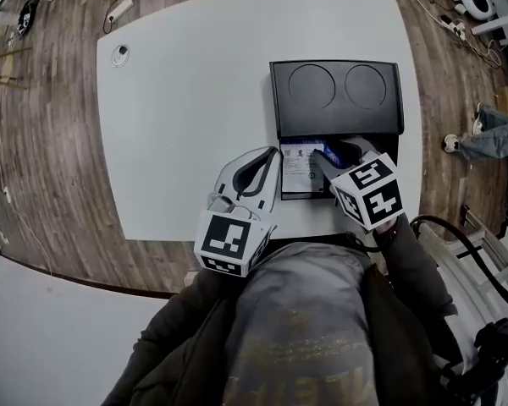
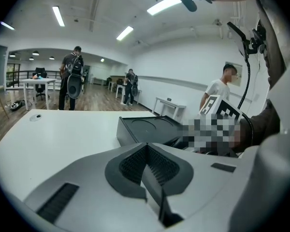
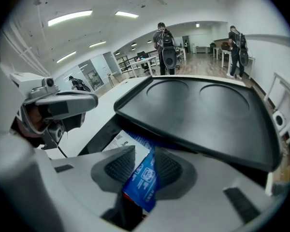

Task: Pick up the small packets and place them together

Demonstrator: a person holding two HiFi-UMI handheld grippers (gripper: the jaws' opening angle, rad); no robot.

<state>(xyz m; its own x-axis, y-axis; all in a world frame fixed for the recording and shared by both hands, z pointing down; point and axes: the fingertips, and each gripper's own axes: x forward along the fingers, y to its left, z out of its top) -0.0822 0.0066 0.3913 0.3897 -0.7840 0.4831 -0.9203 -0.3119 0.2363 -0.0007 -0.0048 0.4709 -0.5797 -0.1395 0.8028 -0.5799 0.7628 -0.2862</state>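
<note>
A black box [image 1: 281, 194] lies at the table's near edge, its lid [image 1: 336, 96] with two round recesses folded back. A white printed packet [image 1: 300, 169] lies flat inside. My right gripper [image 1: 334, 155] reaches down into the box. In the right gripper view a small blue packet [image 3: 144, 178] stands on edge between its jaws, leaning on the right pad with a gap at the left pad, so the right gripper [image 3: 144, 161] is open. Left of the box my left gripper [image 1: 256, 166] is shut, its pads meeting with nothing between them [image 2: 146, 151].
The white table [image 1: 195, 125] stretches left and far of the box, with a small round object [image 1: 120, 54] near its far left corner. Cables and a power strip [image 1: 120, 8] lie on the wood floor. A person's legs [image 1: 491, 134] stand to the right.
</note>
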